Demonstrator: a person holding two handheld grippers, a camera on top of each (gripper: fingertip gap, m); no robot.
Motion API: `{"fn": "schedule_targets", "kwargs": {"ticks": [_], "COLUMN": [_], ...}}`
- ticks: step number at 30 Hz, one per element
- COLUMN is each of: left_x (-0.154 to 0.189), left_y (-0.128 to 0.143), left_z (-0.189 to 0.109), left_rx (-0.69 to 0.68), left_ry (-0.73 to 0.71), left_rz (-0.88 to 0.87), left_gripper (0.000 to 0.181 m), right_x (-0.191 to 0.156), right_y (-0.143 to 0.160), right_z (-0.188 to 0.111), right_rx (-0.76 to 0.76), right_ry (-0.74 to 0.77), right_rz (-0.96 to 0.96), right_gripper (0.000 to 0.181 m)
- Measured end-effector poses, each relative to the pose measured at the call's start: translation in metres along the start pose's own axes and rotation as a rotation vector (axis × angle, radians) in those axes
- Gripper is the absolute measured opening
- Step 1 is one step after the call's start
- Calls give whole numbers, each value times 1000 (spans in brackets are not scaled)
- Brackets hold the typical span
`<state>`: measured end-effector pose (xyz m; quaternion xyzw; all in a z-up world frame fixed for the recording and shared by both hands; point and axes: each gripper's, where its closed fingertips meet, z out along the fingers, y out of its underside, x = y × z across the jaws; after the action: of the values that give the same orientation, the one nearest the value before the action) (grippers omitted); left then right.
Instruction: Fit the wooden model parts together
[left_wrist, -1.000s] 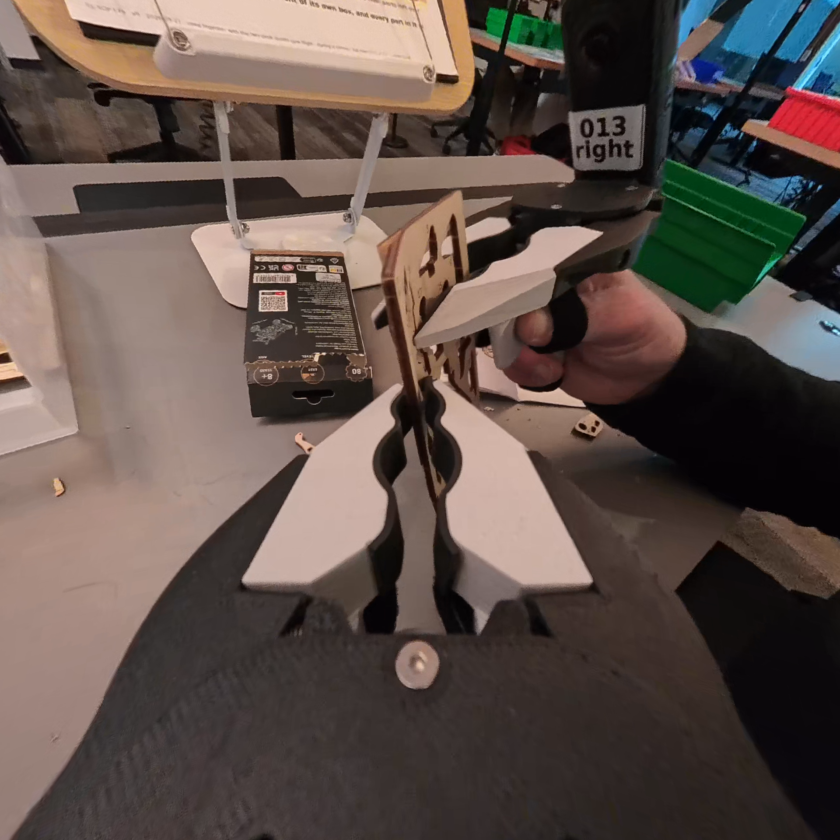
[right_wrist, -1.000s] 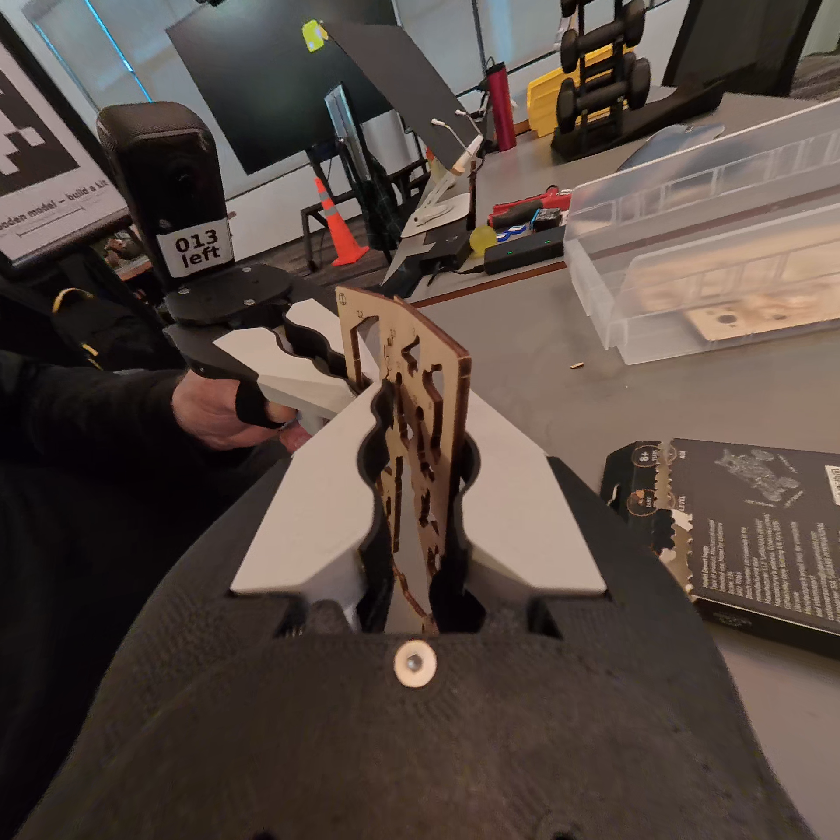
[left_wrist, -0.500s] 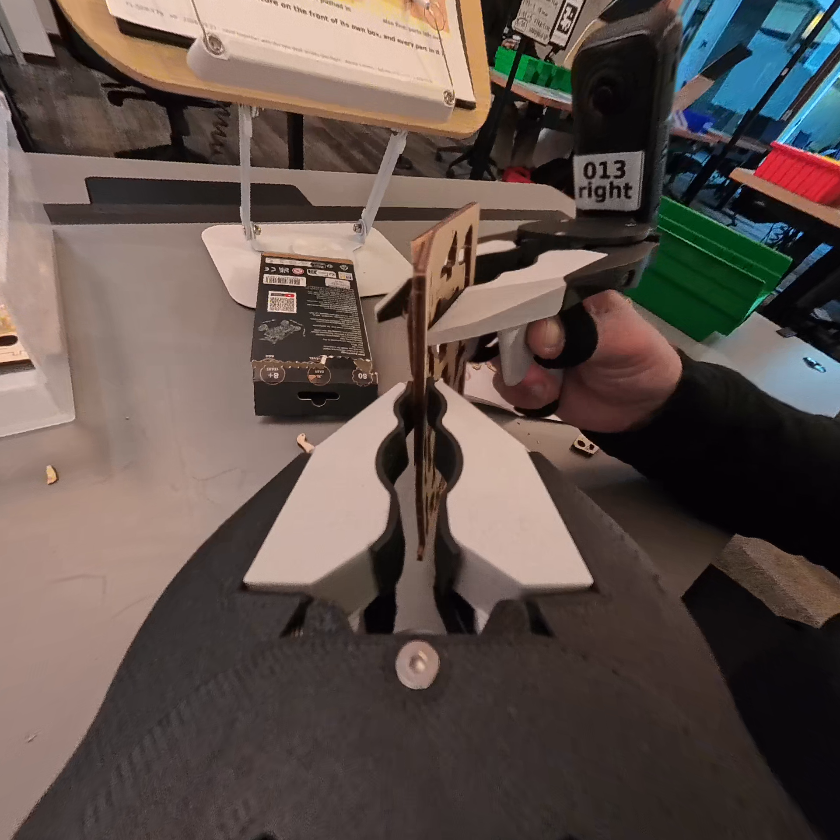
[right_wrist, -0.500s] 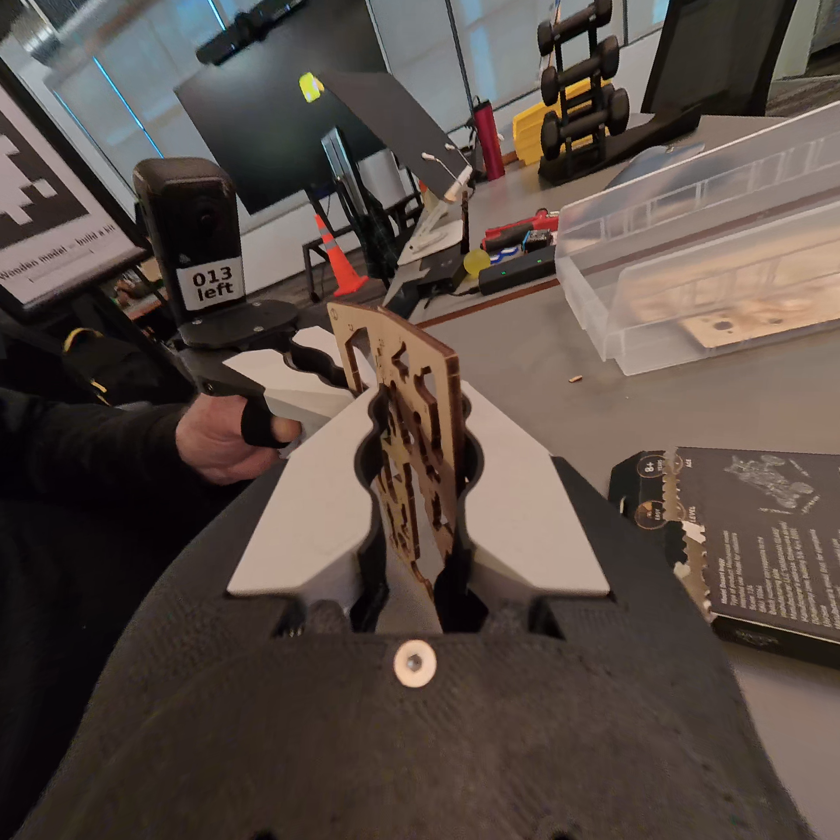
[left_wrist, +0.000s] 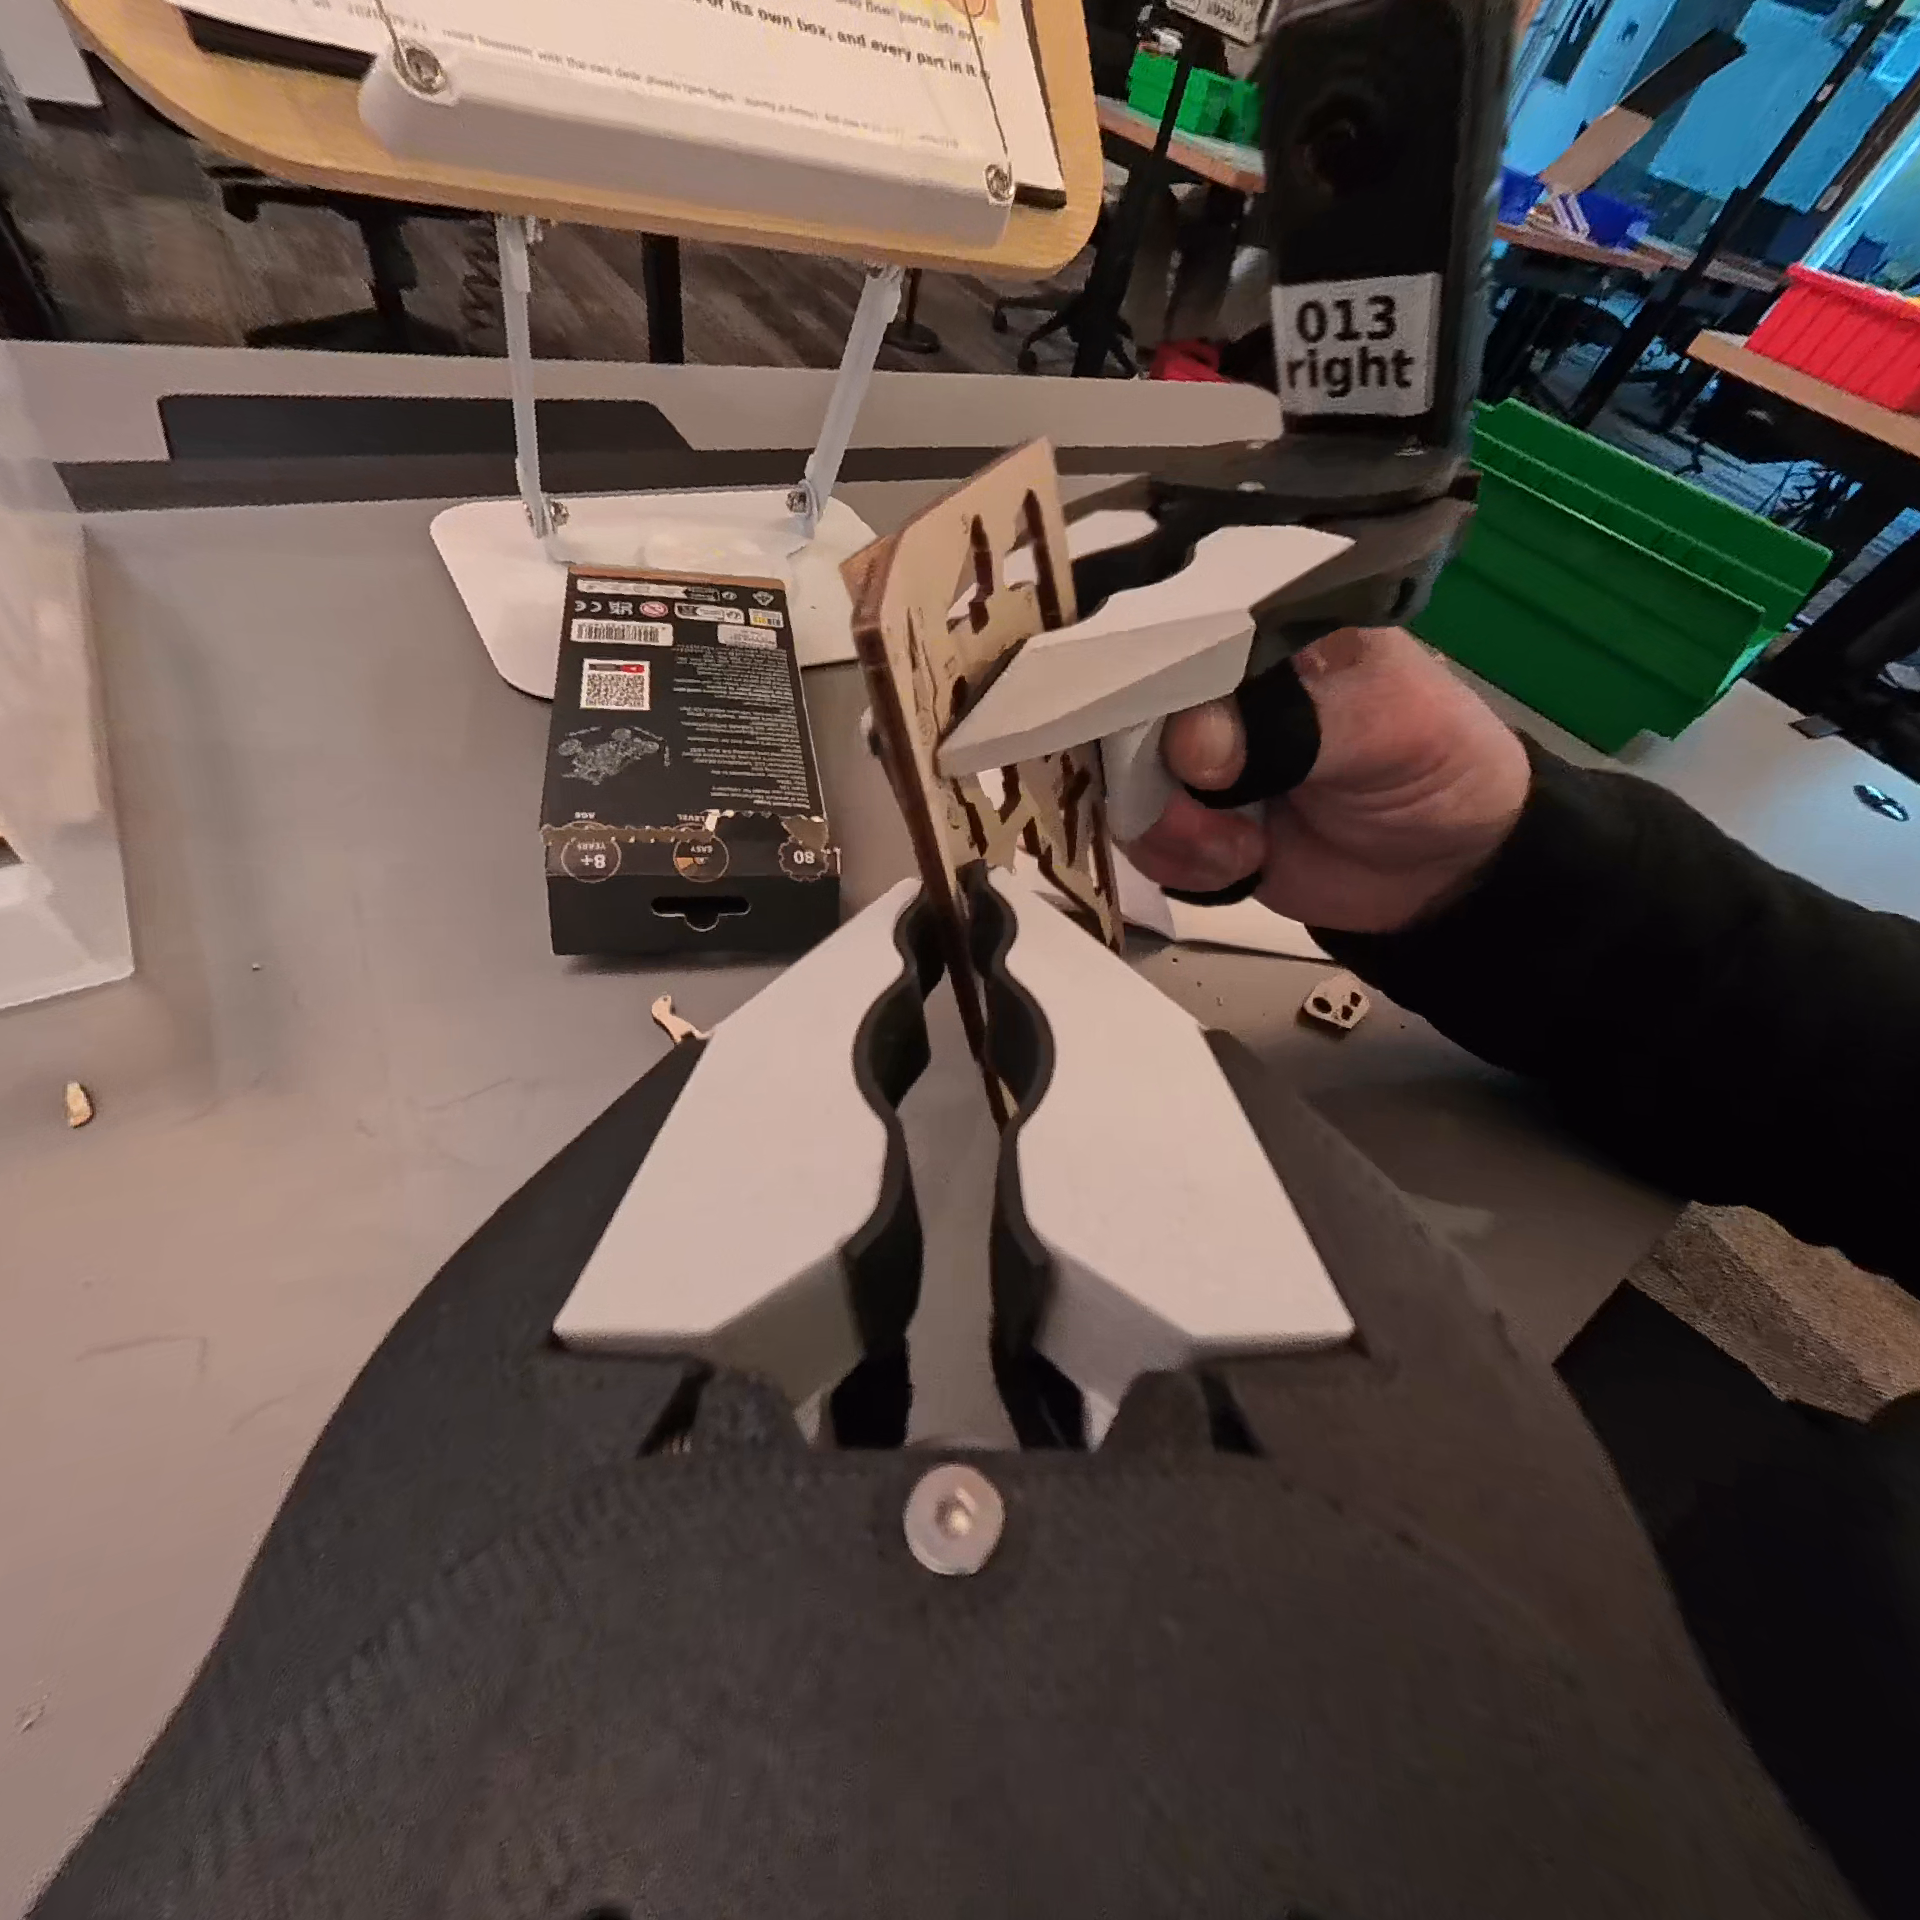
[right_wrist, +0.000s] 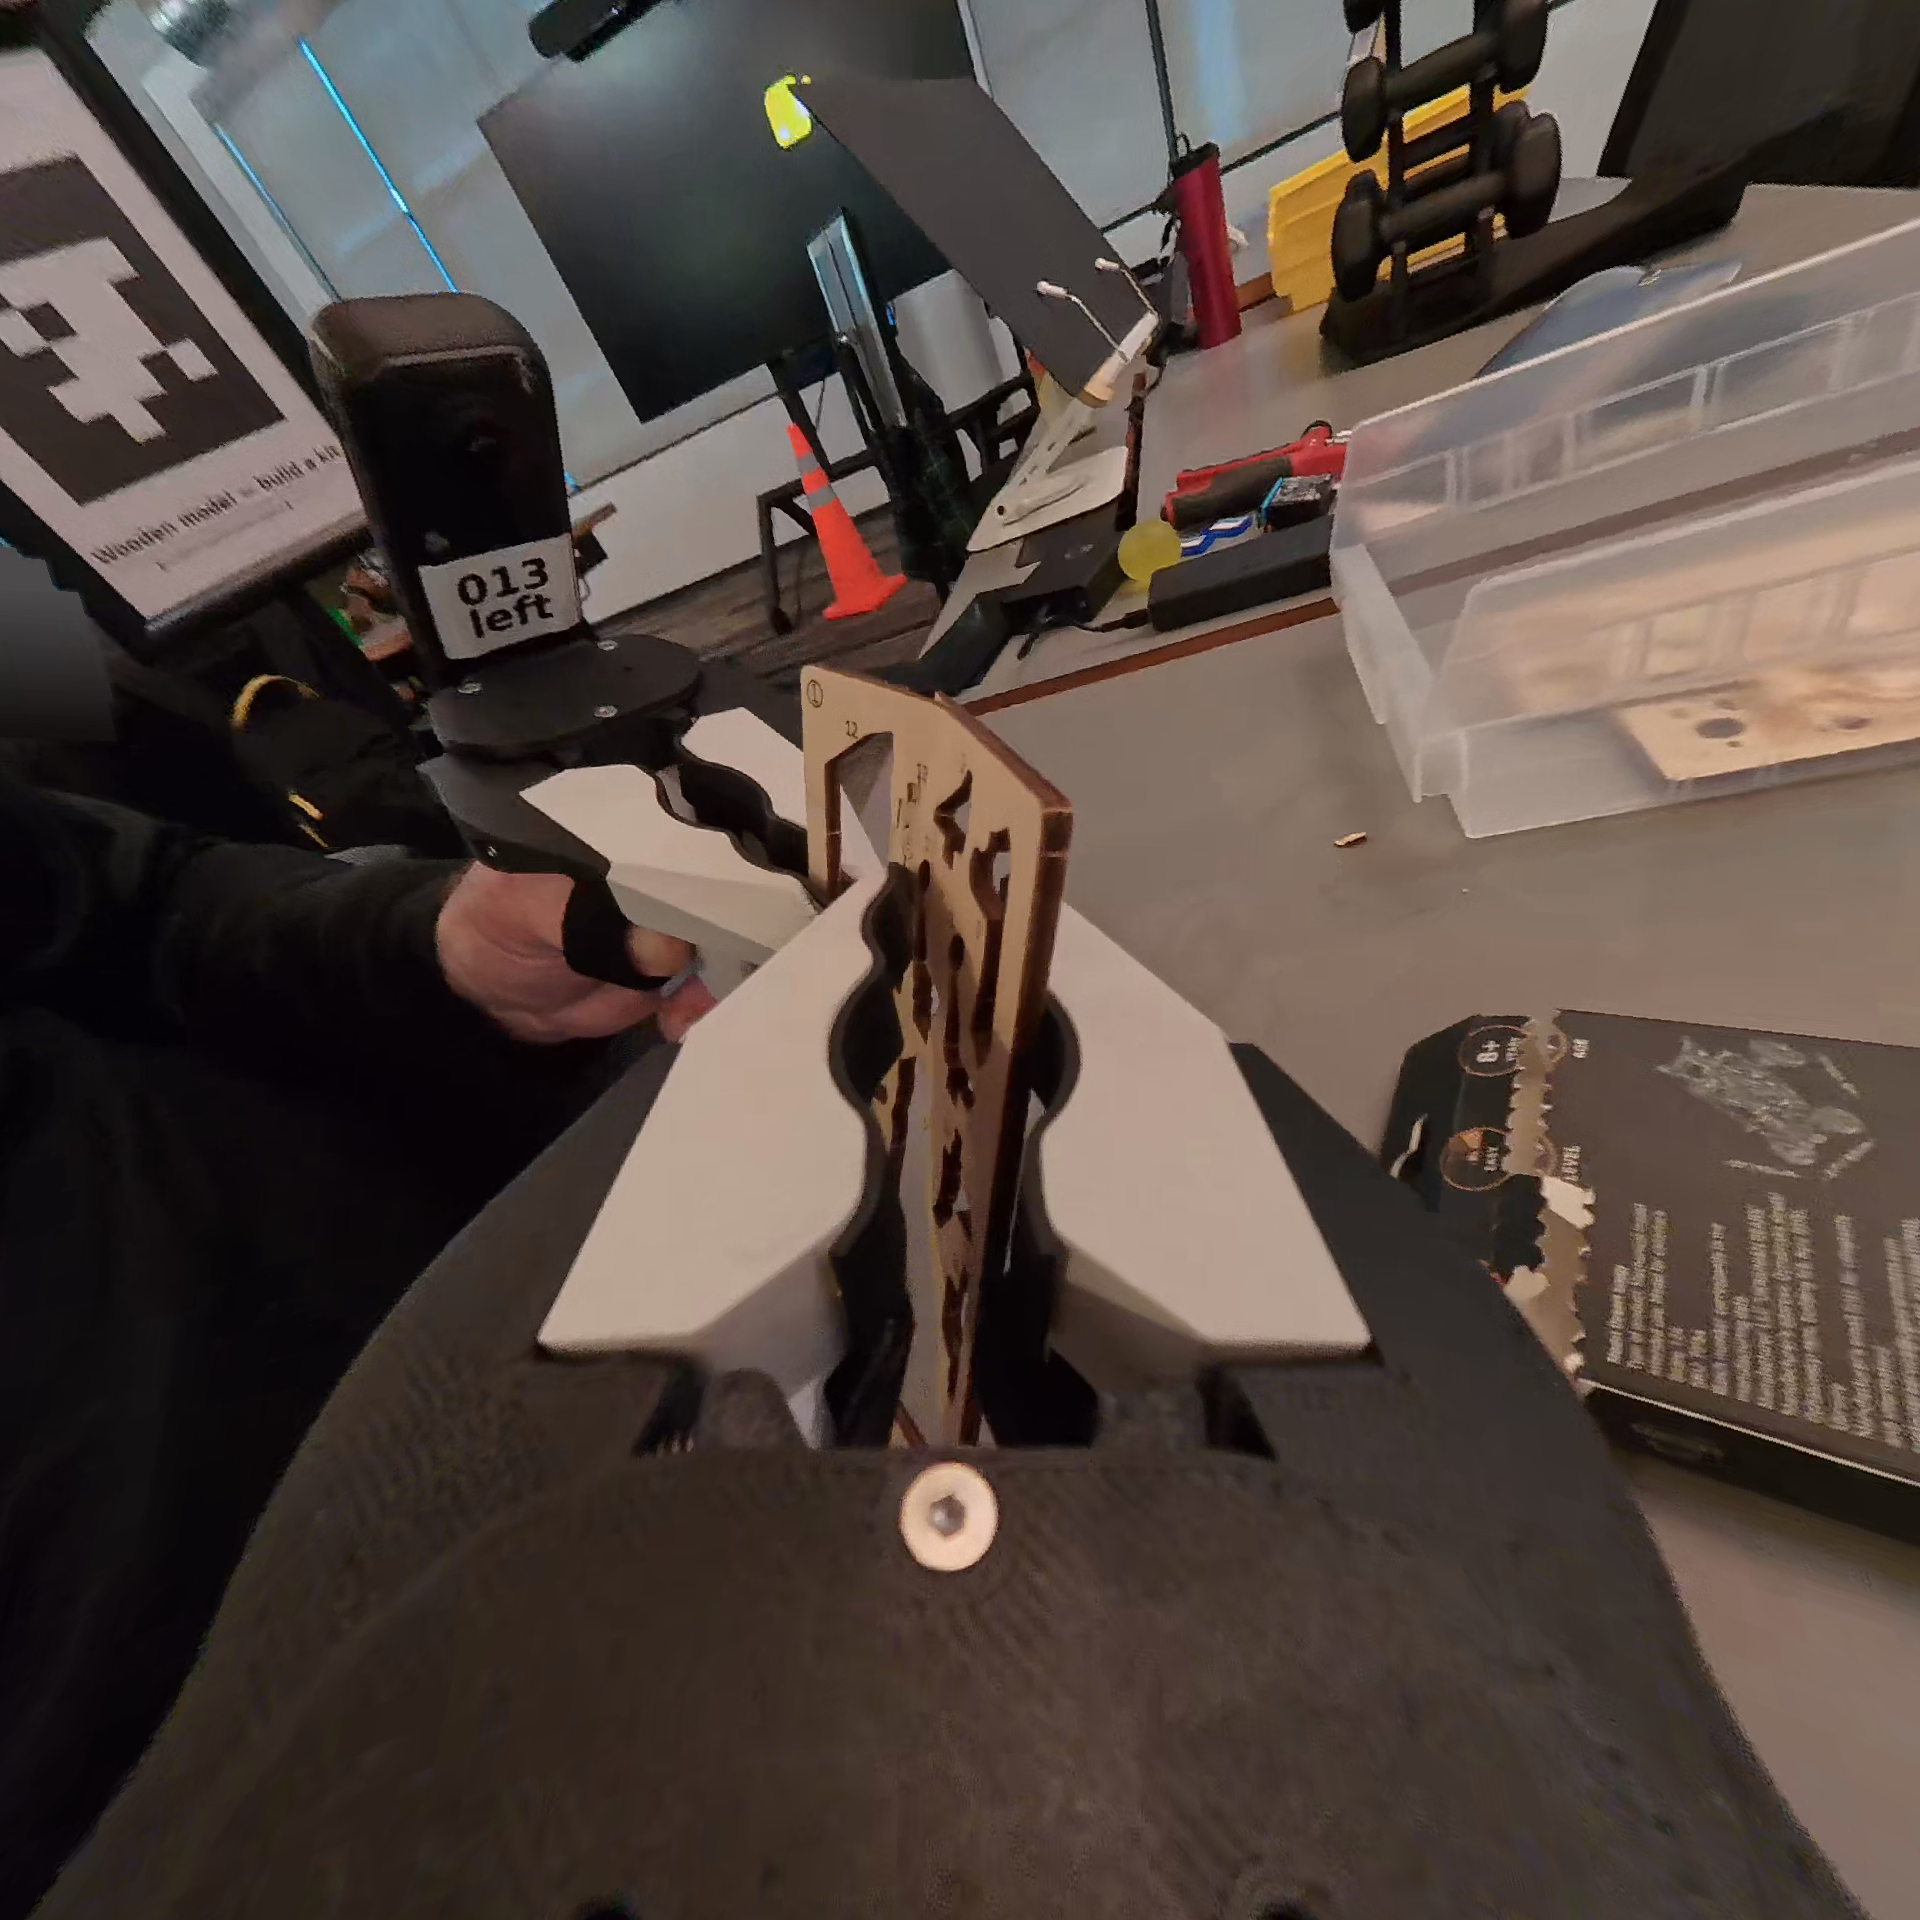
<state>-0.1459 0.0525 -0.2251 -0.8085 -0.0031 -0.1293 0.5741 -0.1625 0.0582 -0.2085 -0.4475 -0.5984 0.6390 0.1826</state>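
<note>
From the left wrist view, the left claw (left_wrist: 956, 935) is closed on the lower edge of a thin wooden sheet (left_wrist: 966, 665) full of cut-out part shapes, held upright above the grey tabletop (left_wrist: 260, 1039). The right claw (left_wrist: 966, 727), gripped by a hand (left_wrist: 1351, 790), is clamped on the same sheet from the right, higher up. Behind the sheet lies a black box (left_wrist: 686, 748), and small wooden bits (left_wrist: 1335, 1006) rest on the tabletop near the hand. From the right wrist view, the right claw (right_wrist: 961, 935) is closed on the sheet (right_wrist: 935, 831), which runs deep between its two fingers and stands tilted slightly; the left claw (right_wrist: 821, 883) pinches the sheet's far edge. A clear plastic bin (right_wrist: 1621, 582) sits well apart to the right, and the box (right_wrist: 1714, 1226) lies beside the claw. With two claws pulling on one thin, heavily perforated sheet, any twist or opposing pull would likely snap the narrow wooden bridges, breaking parts that are still needed. A loosened grip on one side could let the sheet swing or drop, and freed pieces may scatter across the tabletop.
</note>
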Motion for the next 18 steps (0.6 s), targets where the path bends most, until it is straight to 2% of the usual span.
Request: {"fn": "schedule_targets", "kwargs": {"ticks": [6, 11, 15, 18], "left_x": [-9, -13, -13, -5], "left_y": [2, 3, 5, -1], "left_z": [2, 1, 1, 0], "left_rx": [-11, -1, 17, 1], "left_ry": [-65, -77, -21, 16], "left_rz": [4, -9, -82, -60], "left_gripper": [2, 2, 1, 1], "right_x": [5, 4, 3, -2], "right_y": [-1, -3, -1, -10], "right_z": [4, 6, 8, 4], "right_rx": [-9, 1, -7, 29], "right_ry": [156, 192, 106, 79], "right_rz": [-128, -133, -42, -34], "right_gripper": [7, 8, 10, 22]}}
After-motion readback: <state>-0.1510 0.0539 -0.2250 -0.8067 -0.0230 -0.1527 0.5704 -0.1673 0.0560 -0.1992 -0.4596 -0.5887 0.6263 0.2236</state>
